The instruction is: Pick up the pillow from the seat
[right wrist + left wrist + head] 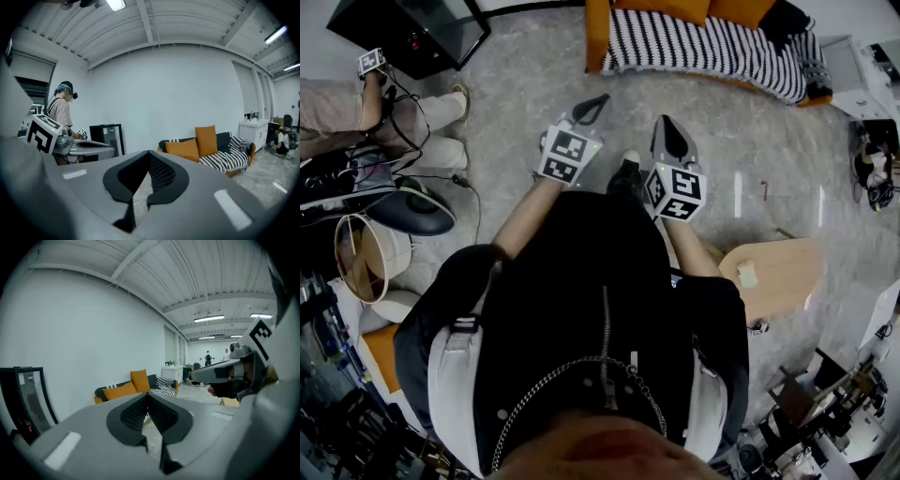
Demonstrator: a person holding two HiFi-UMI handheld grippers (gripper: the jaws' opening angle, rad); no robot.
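Two orange pillows (pixel 206 137) (pixel 183 150) rest against the back of a sofa (pixel 229 161) draped with a black-and-white striped blanket. In the head view the sofa's striped seat (pixel 703 42) lies across the floor at the top, with an orange pillow (pixel 670 7) at the frame edge. My left gripper (pixel 598 101) and right gripper (pixel 664 124) are held side by side at waist height, well short of the sofa. Both are shut with nothing between the jaws. The left gripper view shows the left gripper (pixel 147 395) pointing at the pillows (pixel 139 379), with the right gripper (pixel 220 373) beside it.
A black cabinet (pixel 412 33) stands at the back left, with another person (pixel 356 103) and cables by it. A round lamp shade (pixel 366 258) sits at the left. A light wooden table (pixel 773 272) is at my right. White furniture (pixel 862 75) stands right of the sofa.
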